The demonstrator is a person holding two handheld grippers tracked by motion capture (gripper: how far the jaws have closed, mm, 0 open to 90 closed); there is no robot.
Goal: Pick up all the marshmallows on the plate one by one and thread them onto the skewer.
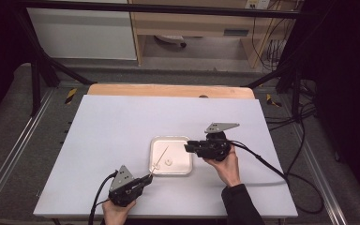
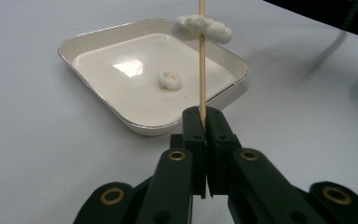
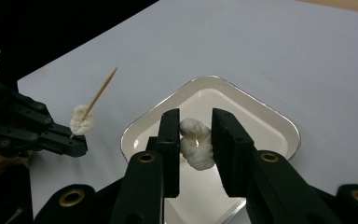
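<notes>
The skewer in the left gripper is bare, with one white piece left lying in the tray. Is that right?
Not quite. The skewer is clamped in the left gripper, and one white piece does lie in the tray, but the skewer is not bare: a threaded piece sits on it, as the left gripper view shows.

A white table (image 1: 122,122) with a wooden far edge stands on grey carpet (image 1: 9,122); black frame bars (image 1: 168,8) cross overhead; beyond, a white cabinet (image 1: 82,35), wooden shelving (image 1: 192,23), trailing cables (image 1: 304,154).
</notes>
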